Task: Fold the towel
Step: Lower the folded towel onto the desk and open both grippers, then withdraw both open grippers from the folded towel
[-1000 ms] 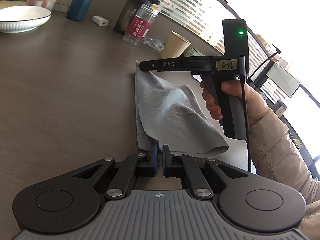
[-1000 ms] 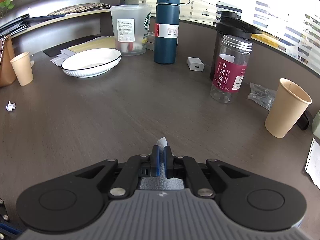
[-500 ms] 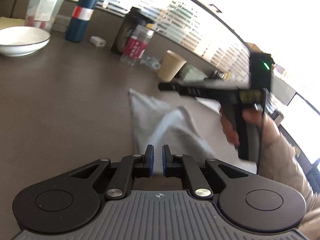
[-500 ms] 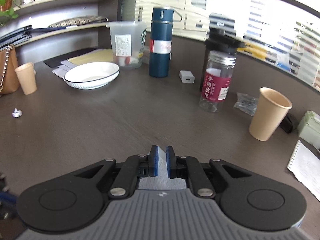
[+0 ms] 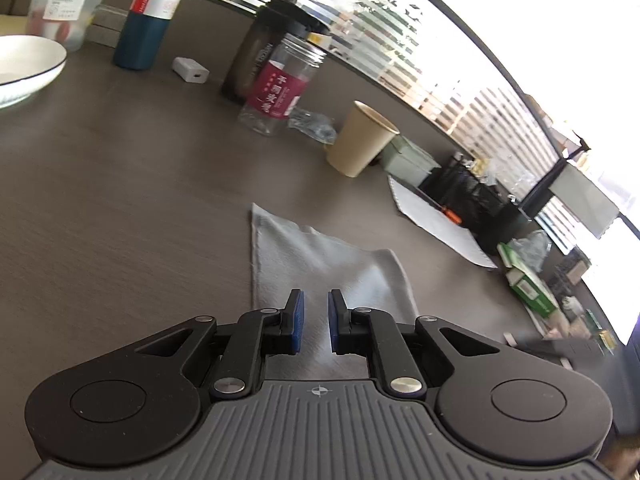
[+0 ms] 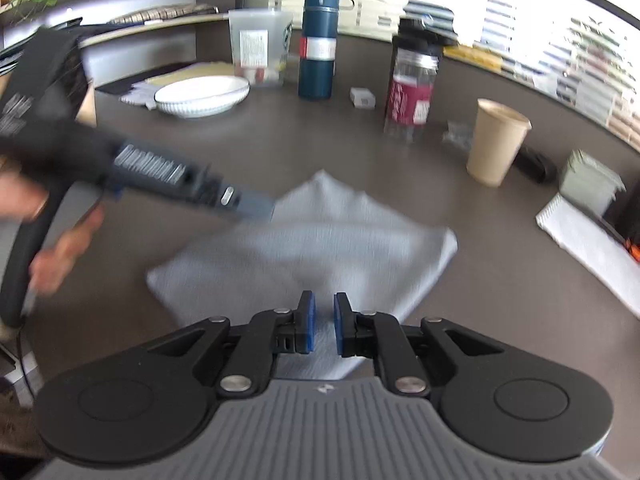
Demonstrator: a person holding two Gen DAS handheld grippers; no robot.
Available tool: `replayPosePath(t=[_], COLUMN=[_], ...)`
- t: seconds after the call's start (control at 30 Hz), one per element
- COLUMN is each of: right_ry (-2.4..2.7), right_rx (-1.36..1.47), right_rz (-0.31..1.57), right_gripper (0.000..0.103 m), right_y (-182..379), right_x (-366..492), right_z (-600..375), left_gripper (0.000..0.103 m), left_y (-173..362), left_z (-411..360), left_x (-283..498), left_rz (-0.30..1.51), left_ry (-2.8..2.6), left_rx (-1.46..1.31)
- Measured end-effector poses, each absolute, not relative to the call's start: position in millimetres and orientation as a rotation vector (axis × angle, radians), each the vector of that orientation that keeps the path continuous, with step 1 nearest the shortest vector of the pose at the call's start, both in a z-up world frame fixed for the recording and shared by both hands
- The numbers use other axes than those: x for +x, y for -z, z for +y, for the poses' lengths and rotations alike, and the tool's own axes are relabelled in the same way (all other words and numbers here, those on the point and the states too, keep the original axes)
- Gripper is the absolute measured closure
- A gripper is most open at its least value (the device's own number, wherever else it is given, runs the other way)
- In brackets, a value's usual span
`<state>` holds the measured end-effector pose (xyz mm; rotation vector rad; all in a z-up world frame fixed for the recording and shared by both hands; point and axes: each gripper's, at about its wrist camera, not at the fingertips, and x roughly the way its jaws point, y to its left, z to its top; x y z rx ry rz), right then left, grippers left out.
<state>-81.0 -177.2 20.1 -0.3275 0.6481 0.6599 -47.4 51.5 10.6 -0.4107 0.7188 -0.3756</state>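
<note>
**Towel released, one fold down**

Towel [image 6: 320,240] is out of both grippers. Left gripper [image 5: 316,322]: jaws have just been opening, now parted a little, nothing clamped; grey cloth only shows through the gap, lying on the desk beneath. Right gripper [image 6: 324,326]: same, jaws have just been opening, a narrow gap, pads off the fabric. A second ago each pair was pinched on a towel edge; that grip is gone.

Outward from the jaws: towel lies on the dark desk [image 5: 120,200] just ahead of both grippers, doubled over, upper layer sitting skewed so one corner pokes out past the lower one. In the right view the left gripper is a blurred streak over the towel's left edge, a hand [image 6: 60,248] behind it.

Relative to the towel: paper cup [image 6: 496,140] beyond it to the right, red-label jar [image 6: 412,96] behind it, white bowl [image 6: 200,96] far left, paper sheet [image 5: 436,220] off to the right.

Read: first fold is laid, edges misaligned. Next probably a re-grip for a second fold or a straighten.
</note>
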Motion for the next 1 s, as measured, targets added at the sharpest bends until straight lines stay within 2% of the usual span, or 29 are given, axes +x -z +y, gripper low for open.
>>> replayPosePath(t=[0.33, 0.47, 0.63, 1.0], right_ry=[-0.619, -0.598, -0.596, -0.655], right_rx=[-0.348, -0.289, -0.243, -0.405], right_rz=[0.654, 0.593, 0.571, 0.614], right_gripper=[0.088, 0.088, 0.088, 0.088], right_y=[-18, -29, -21, -12], right_x=[-110, -105, -81, -119], right_z=[-202, -205, -177, -189], left_gripper=[0.085, 0.084, 0.083, 0.085], left_y=[-14, -27, -20, -7], left_z=[51, 43, 25, 31], left_x=[-44, -45, -25, -13], left_rz=[0.706, 0.667, 0.718, 0.744], left_ry=[0.338, 0.407, 0.423, 0.416], left_rx=[-0.328, -0.325, -0.289, -0.298])
